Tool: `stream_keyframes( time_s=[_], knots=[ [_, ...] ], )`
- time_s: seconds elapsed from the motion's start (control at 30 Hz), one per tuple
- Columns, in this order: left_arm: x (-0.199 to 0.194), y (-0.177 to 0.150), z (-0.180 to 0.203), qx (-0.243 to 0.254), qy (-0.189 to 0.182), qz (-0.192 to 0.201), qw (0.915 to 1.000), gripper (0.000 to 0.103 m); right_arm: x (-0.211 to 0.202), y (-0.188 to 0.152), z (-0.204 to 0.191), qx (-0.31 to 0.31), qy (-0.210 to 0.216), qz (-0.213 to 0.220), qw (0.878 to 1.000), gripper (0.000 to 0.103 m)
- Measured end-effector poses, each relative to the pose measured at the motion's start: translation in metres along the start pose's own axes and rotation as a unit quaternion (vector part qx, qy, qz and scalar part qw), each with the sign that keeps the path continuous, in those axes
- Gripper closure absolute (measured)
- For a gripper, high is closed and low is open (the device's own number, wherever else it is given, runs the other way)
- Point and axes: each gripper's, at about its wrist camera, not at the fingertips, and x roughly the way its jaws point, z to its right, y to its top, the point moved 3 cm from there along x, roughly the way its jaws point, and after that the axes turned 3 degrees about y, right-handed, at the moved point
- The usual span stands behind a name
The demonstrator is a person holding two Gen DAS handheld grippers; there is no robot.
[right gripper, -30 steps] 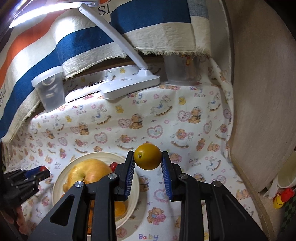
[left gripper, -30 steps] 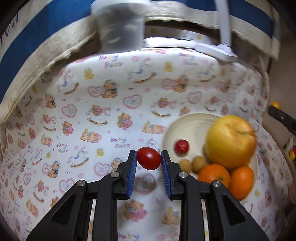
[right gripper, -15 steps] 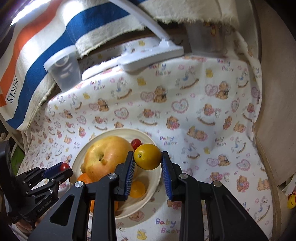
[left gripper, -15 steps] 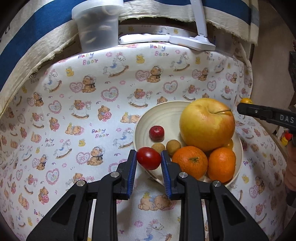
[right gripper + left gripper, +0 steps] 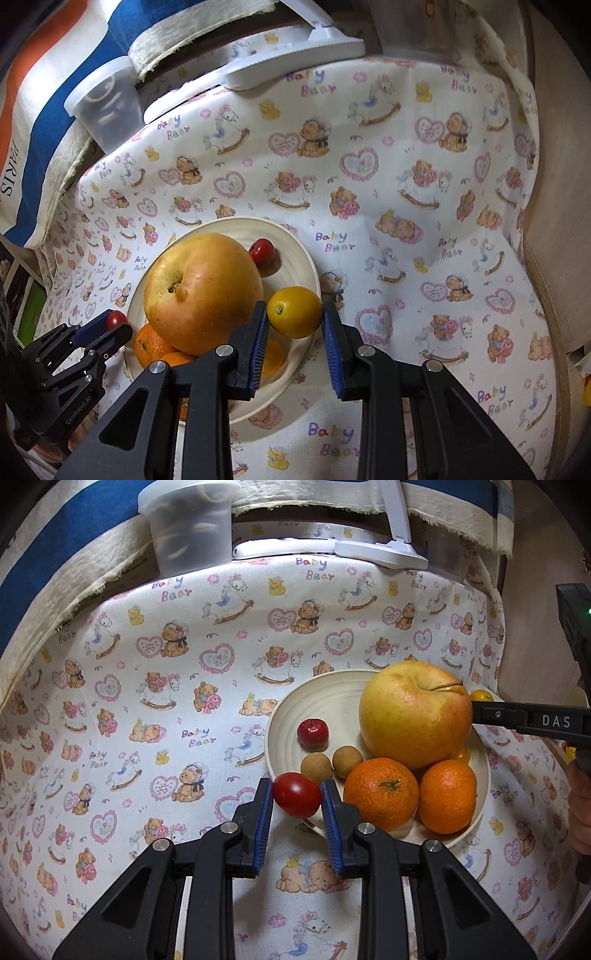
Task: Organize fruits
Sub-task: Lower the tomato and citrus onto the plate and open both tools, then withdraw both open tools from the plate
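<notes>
A cream plate (image 5: pixel 325 701) (image 5: pixel 295 240) on the bear-print cloth holds a big yellow apple (image 5: pixel 413 716) (image 5: pixel 201 291), two oranges (image 5: pixel 380 794), two small brown fruits (image 5: pixel 316 768) and a small red fruit (image 5: pixel 313 734) (image 5: pixel 261 252). My left gripper (image 5: pixel 297 799) is shut on a red cherry tomato (image 5: pixel 296 794) over the plate's near rim. My right gripper (image 5: pixel 294 314) is shut on a small yellow citrus (image 5: pixel 294 312) above the plate's right edge, beside the apple. Each gripper shows in the other's view: the right gripper (image 5: pixel 480 698) at the apple's right, the left gripper (image 5: pixel 110 325) at lower left.
A clear plastic tub (image 5: pixel 188 528) (image 5: pixel 103 107) and a white desk lamp base (image 5: pixel 369 550) (image 5: pixel 280 55) stand at the cloth's far edge, against a striped fabric (image 5: pixel 44 92). A wooden panel (image 5: pixel 554 166) borders the right side. A hand (image 5: pixel 580 812) shows at the right edge.
The left gripper has carried the tomato rightward to the plate's rim. The right gripper has tilted down and sunk with the citrus toward the plate.
</notes>
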Motion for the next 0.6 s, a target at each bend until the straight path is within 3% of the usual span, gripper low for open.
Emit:
stream_keyframes(
  time_s=[0.2, 0.33, 0.47, 0.6],
  knots=[
    [-0.0032, 0.0007, 0.0019, 0.007, 0.002, 0.009, 0.9999, 0.077, 0.0031, -0.002, -0.0015, 0.0, 0.001, -0.007, 1.0, 0.073],
    [-0.0034, 0.0004, 0.0026, 0.012, 0.011, 0.013, 0.9998, 0.068, 0.0051, -0.0028, -0.0014, 0.002, 0.002, -0.01, 1.0, 0.073],
    [-0.0051, 0.0012, 0.0013, 0.009, 0.011, 0.017, 0.9998, 0.064, 0.0038, -0.0029, -0.0003, 0.004, -0.01, -0.003, 1.0, 0.059],
    [-0.0097, 0.0024, -0.0008, 0.005, 0.012, 0.026, 0.9996, 0.058, -0.0001, -0.0015, -0.0002, 0.004, -0.01, 0.004, 1.0, 0.059]
  ],
)
